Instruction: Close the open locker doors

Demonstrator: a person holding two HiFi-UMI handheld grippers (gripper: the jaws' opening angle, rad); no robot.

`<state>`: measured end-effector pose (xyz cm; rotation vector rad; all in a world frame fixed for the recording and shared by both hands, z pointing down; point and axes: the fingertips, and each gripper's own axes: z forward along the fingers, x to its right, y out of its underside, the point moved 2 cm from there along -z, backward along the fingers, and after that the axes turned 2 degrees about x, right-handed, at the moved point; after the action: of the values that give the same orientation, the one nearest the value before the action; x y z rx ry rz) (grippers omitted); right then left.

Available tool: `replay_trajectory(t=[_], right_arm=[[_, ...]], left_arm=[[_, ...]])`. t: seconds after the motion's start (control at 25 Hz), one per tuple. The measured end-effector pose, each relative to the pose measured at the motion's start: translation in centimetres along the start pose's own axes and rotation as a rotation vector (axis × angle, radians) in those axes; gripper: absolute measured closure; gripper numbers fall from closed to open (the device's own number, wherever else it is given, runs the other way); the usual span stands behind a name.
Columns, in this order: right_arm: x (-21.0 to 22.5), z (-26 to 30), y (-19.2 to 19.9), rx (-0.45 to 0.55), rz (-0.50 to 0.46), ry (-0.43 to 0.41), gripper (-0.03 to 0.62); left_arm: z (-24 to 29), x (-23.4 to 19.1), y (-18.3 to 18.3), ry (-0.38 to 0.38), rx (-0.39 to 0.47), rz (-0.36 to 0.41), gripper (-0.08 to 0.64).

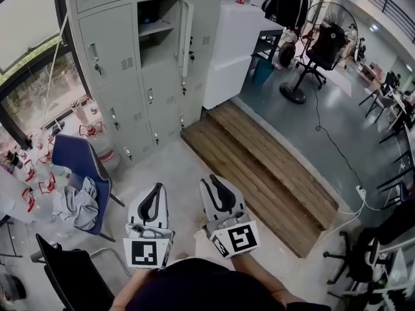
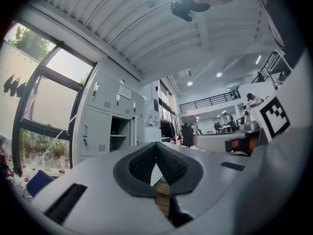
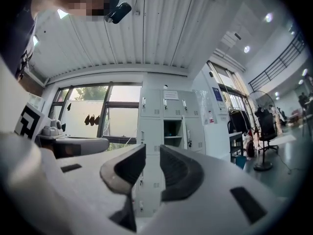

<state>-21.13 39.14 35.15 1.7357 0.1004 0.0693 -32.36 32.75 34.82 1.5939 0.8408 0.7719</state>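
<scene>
The open door (image 1: 185, 34) hangs on the far lockers (image 1: 117, 57), swung out at the right of its compartment. It is thin sheet metal, likely light, stiff and free-swinging, so push near its free edge. Left gripper (image 1: 157, 188) jaws are pressed together; right gripper (image 1: 211, 181) jaws are slightly spread. Both are empty.

The top of the lockers (image 1: 110, 18) is cut off by the picture's top edge. Inside the open locker (image 1: 159, 15) it is dark, and what lies on its shelf is too small to tell. The black chair (image 1: 68, 274) is cut off at the bottom edge. A grey cloth (image 1: 78, 206) hides part of the blue chair (image 1: 78, 157).
</scene>
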Motion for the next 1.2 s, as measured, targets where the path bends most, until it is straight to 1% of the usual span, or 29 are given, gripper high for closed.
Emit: replay_trajectory(t=[0.16, 0.4, 0.92, 1.08, 1.2], right_arm=[[3.0, 2.6, 0.6, -0.006, 0.006, -0.003, 0.508], [7.9, 7.4, 0.0, 0.002, -0.005, -0.031, 0.508], [17.8, 16.8, 0.9, -0.002, 0.011, -0.166, 0.508], [20.4, 19.3, 1.5, -0.006, 0.018, -0.211, 0.508], [21.9, 20.9, 2.0, -0.010, 0.027, -0.236, 0.508]], left_arm=[[3.3, 0.0, 0.4, -0.008, 0.004, 0.009, 0.558], [9.9, -0.9, -0.1, -0.042, 0.020, 0.015, 0.558], [22.4, -0.6, 0.8, -0.147, 0.038, 0.035, 0.558], [25.3, -0.8, 1.7, -0.200, 0.029, 0.040, 0.558], [27.1, -0.9, 2.3, -0.219, 0.022, 0.051, 0.558]])
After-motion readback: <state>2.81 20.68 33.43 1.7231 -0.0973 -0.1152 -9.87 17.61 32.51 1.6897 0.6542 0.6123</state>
